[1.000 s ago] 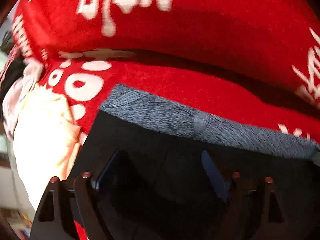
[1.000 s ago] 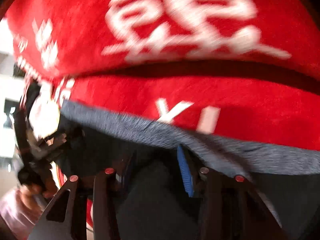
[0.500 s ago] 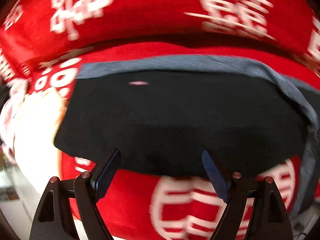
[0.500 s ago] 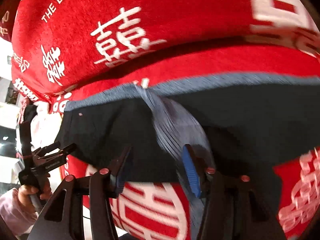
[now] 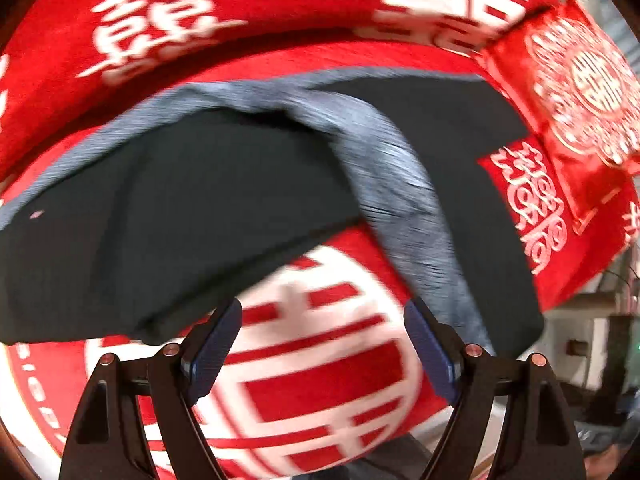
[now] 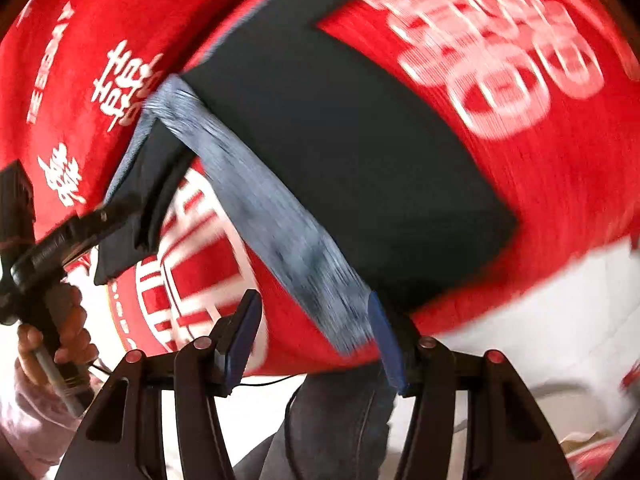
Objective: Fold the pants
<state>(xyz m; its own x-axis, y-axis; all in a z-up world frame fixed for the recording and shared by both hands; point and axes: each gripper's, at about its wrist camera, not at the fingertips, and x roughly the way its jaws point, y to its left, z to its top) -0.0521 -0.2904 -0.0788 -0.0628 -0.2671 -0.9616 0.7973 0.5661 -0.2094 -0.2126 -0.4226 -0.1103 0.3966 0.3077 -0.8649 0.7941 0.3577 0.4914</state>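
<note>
Dark fabric of the pants (image 5: 200, 208), grey-banded, is seen folded on the red cover (image 5: 328, 380); a second ago it filled the left view beneath the left gripper (image 5: 320, 348), now released and withdrawn. In the right view, the right gripper (image 6: 312, 344) is likewise parted, empty, drawn back: the fold appears laid.

A red blanket (image 5: 280, 12) printed with white characters covered the bed, with a matching red pillow (image 5: 576, 92) beside it. Pale floor (image 6: 500, 360) showed beyond the bed's edge, brightly lit.
</note>
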